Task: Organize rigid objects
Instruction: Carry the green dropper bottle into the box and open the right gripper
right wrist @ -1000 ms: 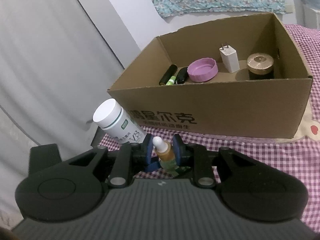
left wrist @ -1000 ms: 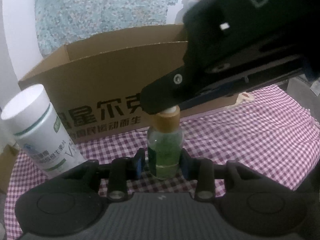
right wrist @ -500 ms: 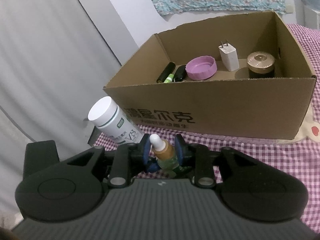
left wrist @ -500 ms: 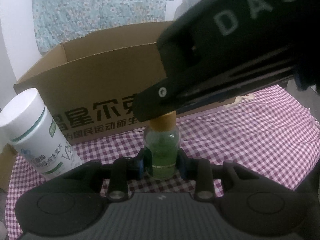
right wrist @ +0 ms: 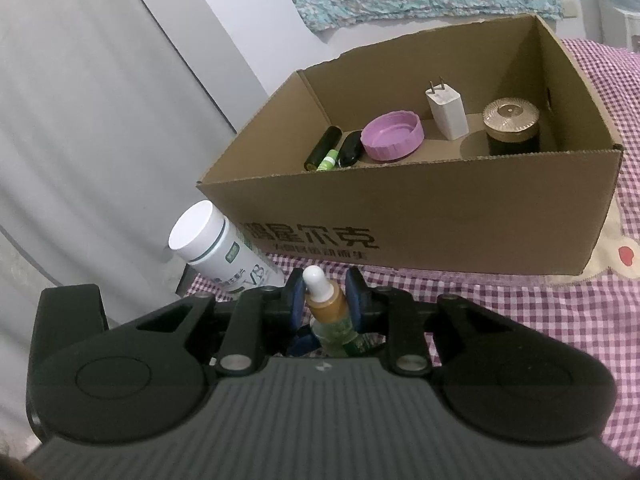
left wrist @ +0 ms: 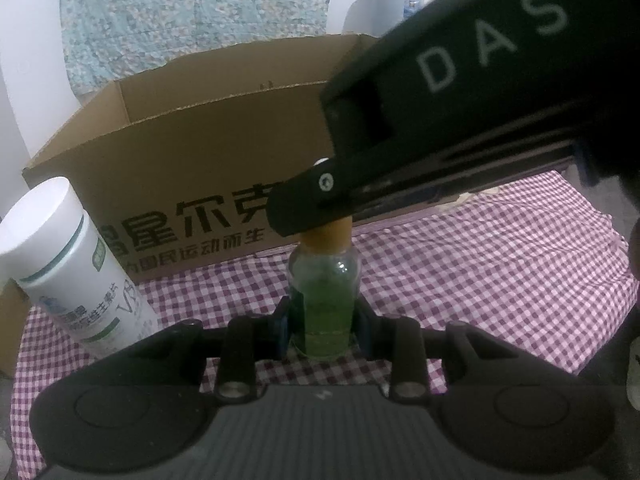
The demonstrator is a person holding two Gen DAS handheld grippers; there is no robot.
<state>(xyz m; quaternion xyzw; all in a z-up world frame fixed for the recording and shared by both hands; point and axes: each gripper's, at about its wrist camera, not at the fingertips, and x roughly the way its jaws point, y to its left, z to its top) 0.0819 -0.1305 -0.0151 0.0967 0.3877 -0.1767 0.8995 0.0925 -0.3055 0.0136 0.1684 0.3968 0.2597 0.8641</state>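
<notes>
The left gripper (left wrist: 323,318) is clamping the glass body of the dropper bottle (left wrist: 325,300), standing on the checkered cloth (left wrist: 480,264) before the cardboard box (right wrist: 440,216); the right gripper (right wrist: 325,304), just closing, is pinching its amber collar (right wrist: 329,304).

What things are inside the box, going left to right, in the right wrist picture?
Dark tube → small green tube → black oval thing → purple lid → white charger plug → gold-capped jar.
</notes>
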